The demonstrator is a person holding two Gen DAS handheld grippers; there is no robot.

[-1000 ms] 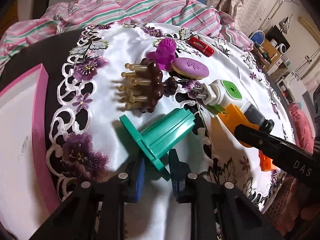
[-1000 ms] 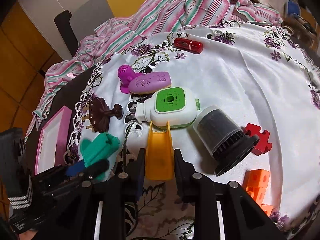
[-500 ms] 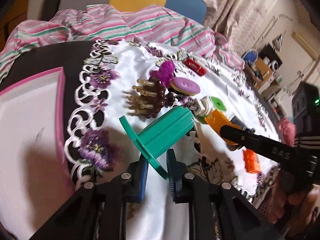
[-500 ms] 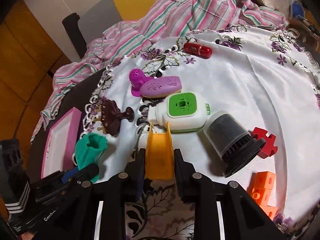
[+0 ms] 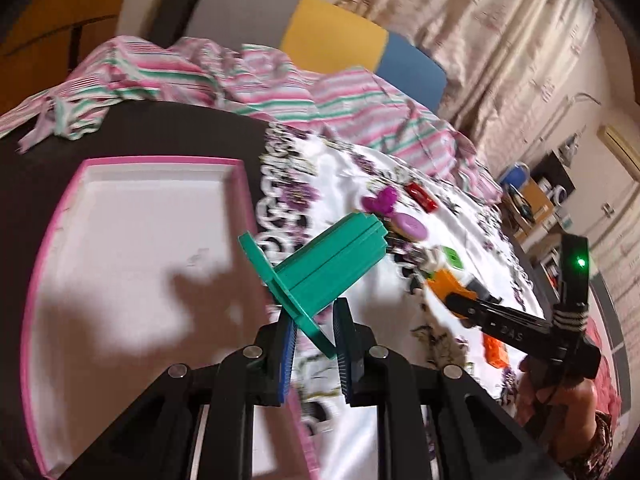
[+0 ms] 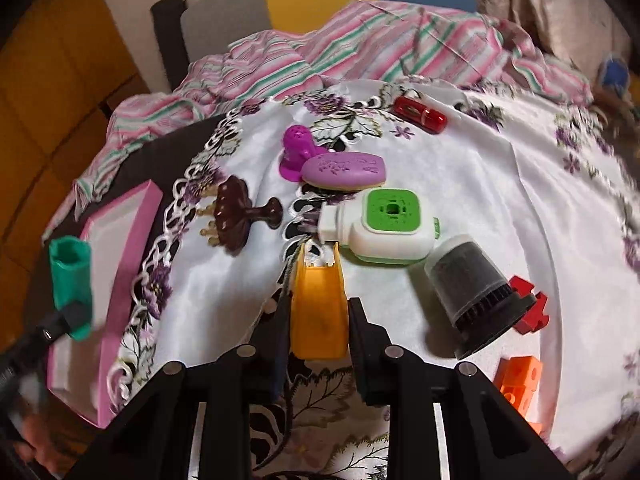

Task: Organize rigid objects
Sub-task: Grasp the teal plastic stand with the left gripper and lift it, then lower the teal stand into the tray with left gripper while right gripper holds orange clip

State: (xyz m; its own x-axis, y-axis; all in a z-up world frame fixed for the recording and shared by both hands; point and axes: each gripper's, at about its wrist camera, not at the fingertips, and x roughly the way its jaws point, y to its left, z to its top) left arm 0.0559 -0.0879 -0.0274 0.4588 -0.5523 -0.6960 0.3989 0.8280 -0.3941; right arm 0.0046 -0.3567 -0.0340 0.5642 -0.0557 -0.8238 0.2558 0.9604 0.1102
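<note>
My left gripper is shut on the flat flange of a teal plastic spool, held in the air at the right edge of the pink-rimmed white tray. The right wrist view shows the same teal spool at far left beside the pink tray. My right gripper is shut on an orange-yellow plastic piece just above the white floral cloth. In the left wrist view the right gripper points at the orange piece.
On the cloth lie a brown comb-like piece, a magenta cap, a purple oval, a white-green plug-in device, a dark cup, a red car, a red puzzle block and orange blocks. Striped fabric lies behind.
My left gripper has lifted the teal spool off the cloth and carried it left toward the pink tray. The right gripper, still holding the orange piece, has shifted only slightly.
</note>
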